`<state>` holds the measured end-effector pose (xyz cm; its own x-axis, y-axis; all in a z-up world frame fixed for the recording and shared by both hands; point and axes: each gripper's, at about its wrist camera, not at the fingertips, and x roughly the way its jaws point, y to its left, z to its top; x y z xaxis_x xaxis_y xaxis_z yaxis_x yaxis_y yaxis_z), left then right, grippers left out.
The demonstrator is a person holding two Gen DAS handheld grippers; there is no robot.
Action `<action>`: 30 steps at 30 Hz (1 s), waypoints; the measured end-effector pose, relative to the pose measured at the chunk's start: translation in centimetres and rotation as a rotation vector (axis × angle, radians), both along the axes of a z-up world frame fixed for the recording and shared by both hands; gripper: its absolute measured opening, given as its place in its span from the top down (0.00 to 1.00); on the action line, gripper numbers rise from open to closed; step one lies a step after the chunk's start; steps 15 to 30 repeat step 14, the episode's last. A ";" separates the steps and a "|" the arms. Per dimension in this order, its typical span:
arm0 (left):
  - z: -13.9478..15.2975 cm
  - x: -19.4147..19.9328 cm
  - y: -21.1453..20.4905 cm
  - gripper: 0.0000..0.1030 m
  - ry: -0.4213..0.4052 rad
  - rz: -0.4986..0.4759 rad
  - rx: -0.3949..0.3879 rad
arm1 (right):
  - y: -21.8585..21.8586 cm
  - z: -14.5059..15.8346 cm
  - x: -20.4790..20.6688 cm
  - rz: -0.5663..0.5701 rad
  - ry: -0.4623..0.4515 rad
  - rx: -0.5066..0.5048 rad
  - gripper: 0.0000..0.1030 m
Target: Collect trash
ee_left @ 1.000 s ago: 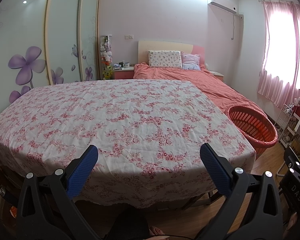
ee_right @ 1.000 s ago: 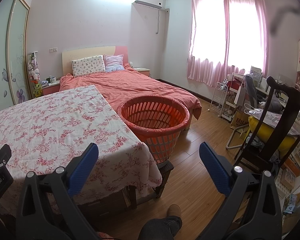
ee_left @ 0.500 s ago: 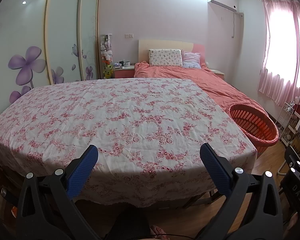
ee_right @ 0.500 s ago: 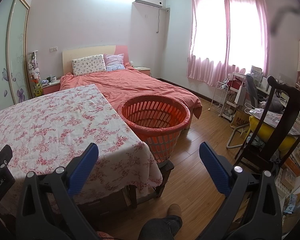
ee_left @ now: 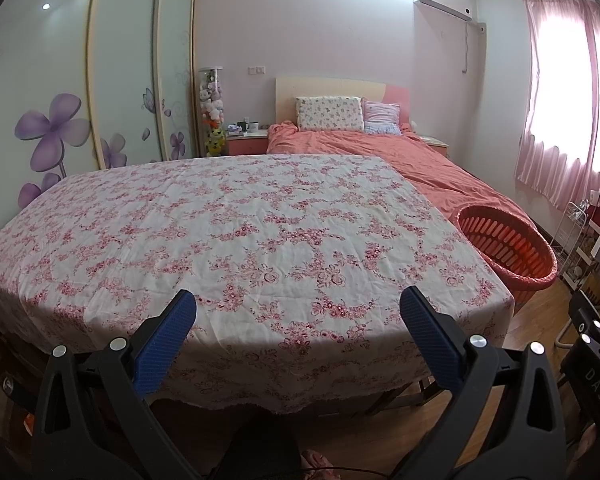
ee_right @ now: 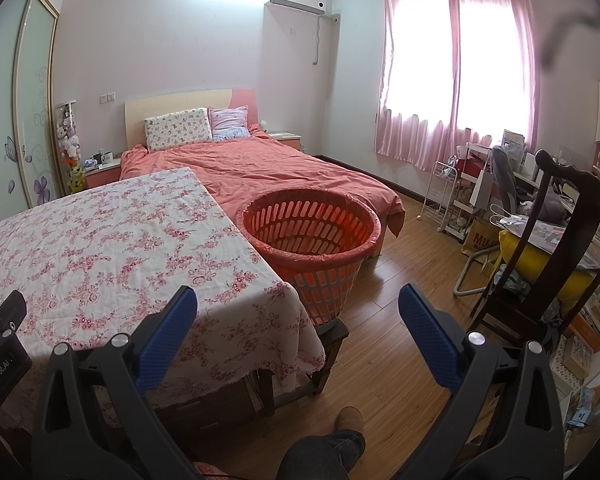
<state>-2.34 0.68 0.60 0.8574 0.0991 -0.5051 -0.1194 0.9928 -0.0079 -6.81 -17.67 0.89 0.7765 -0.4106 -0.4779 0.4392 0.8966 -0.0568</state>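
The left gripper (ee_left: 298, 312) has its two blue-padded black fingers spread wide with nothing between them, poised at the near edge of the table draped in a white cloth with a red floral print (ee_left: 236, 232), whose top is bare from this view. The right gripper (ee_right: 298, 312) is likewise fully parted and holds nothing, hanging above the near right corner of the same cloth and the brown wooden plank floor (ee_right: 384, 344). At about 12 o'clock from the right gripper stands the round orange-red slotted plastic basket lined with a thin red bag (ee_right: 312, 240), set on a dark wooden stool just beside the table's right edge; in the left wrist view the same basket sits at about 2 o'clock, partly hidden behind the table corner. No loose trash can be made out on the cloth or the floor. Behind table and basket, toward 12 o'clock, lies the bed with a salmon-pink cover and two pillows (ee_right: 260, 164). At 3 o'clock in the right wrist view are a dark carved wooden chair (ee_right: 556, 240) and cluttered shelving under pink curtains (ee_right: 452, 68). At 6 o'clock a person's trouser leg and tan shoe (ee_right: 350, 420) rest on the floor.
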 end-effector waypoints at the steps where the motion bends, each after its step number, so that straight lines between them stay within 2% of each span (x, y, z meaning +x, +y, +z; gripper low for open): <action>1: 0.0 0.0 0.0 0.02 0.000 0.000 -0.001 | 0.0 0.0 0.0 0.000 0.000 0.000 0.04; 30: 0.1 0.1 -0.1 0.02 0.003 0.000 0.000 | -0.1 0.1 0.0 0.000 0.000 0.001 0.04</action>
